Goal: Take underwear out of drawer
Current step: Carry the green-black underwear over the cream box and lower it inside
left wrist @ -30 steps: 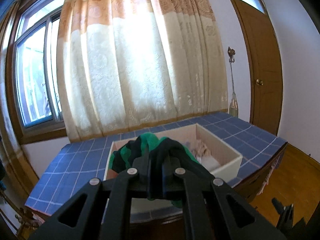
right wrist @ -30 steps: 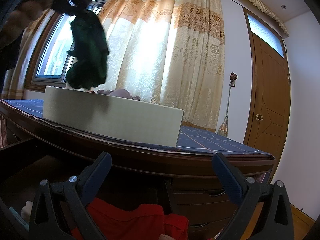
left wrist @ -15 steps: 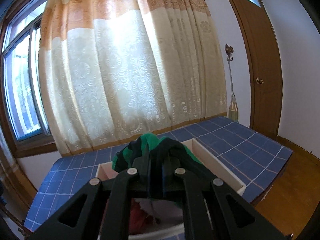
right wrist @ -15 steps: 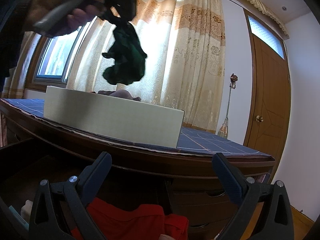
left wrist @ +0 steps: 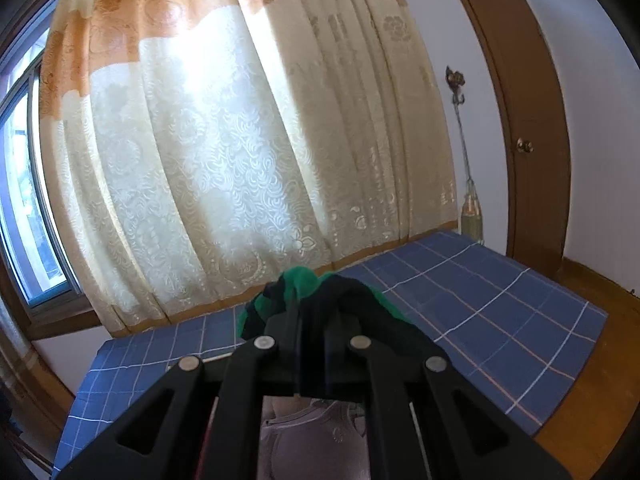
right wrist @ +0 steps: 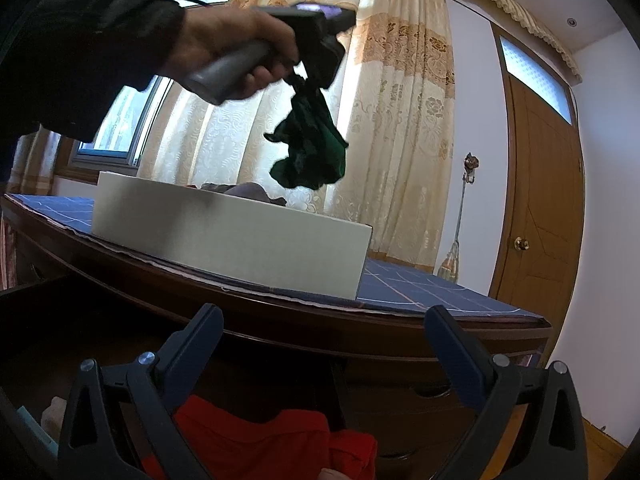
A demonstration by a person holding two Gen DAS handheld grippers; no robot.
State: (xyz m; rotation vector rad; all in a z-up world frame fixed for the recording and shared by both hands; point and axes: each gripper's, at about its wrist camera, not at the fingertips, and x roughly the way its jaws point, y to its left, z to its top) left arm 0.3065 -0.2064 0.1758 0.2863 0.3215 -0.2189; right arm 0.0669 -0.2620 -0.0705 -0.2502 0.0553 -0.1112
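Our left claw (left wrist: 312, 320) is pinched tight on the green-and-dark underwear (right wrist: 310, 148), which hangs bunched below its tips, in the air over the white box (right wrist: 232, 236) on the desk (right wrist: 420, 292) with the blue grid cloth. More folded clothing lies in the box right under it. Our right claw (right wrist: 324, 348) is spread wide, nothing between its fingers, down low at the open drawer (right wrist: 80, 344), a red garment (right wrist: 264, 444) just below it. Curtain (left wrist: 248, 140) behind the desk, wooden door (right wrist: 540, 208) at right

Green-and-dark underwear (right wrist: 310, 152), bunched, hanging in air above the white box (right wrist: 228, 240); red cloth in open drawer (right wrist: 36, 344)
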